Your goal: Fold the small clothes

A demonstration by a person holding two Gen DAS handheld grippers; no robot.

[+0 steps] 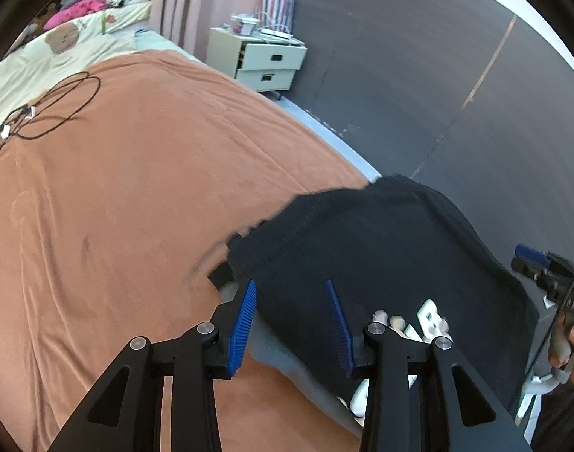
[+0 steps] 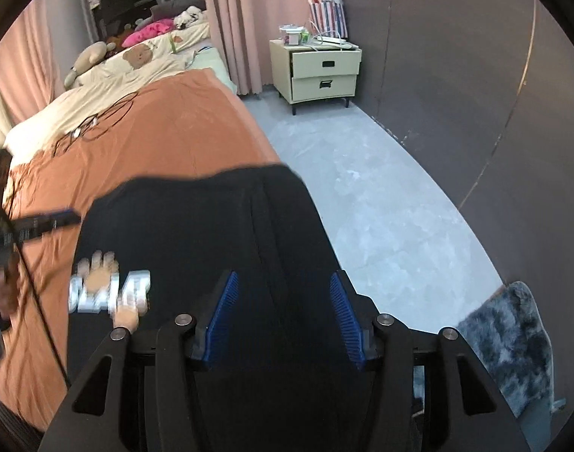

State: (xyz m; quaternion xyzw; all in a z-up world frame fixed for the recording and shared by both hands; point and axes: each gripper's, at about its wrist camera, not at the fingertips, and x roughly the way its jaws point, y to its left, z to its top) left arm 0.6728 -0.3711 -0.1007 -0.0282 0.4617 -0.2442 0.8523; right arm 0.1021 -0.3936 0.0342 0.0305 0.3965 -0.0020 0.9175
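Orange velvet-like blanket (image 1: 128, 196) covers the bed, smooth with soft long creases, and a black cable (image 1: 49, 109) lies in loops near its far edge. Behind stands a pale nightstand (image 2: 318, 71) with two drawers, on a grey floor (image 2: 381, 196) beside a dark wall.

The garment (image 1: 381, 248) is a black knitted piece with white printed letters (image 2: 110, 292). It lies at the right edge of the bed, near the corner closest to me, and part of it seems to hang over that edge. In both views its outline is blurred, so I judge it is in motion, but I cannot say how.

My left gripper (image 1: 292, 324) is spread wide, blue ribbed pads apart, with the cloth's near-left border between them but not pinched. My right gripper (image 2: 283, 320) is also spread, above the middle of the cloth, and grasps nothing.

About handling — I judge the cloth is light, limp and not fragile. It will sag and fold on itself when lifted, and the knit surface should give good friction against ribbed pads. I would take it at a hem or corner, one layer only, because a pinch in the middle makes a bunch. The velvet blanket may drag at it when I slide it.

A grey fluffy rug (image 2: 512, 342) lies on the floor at the right.
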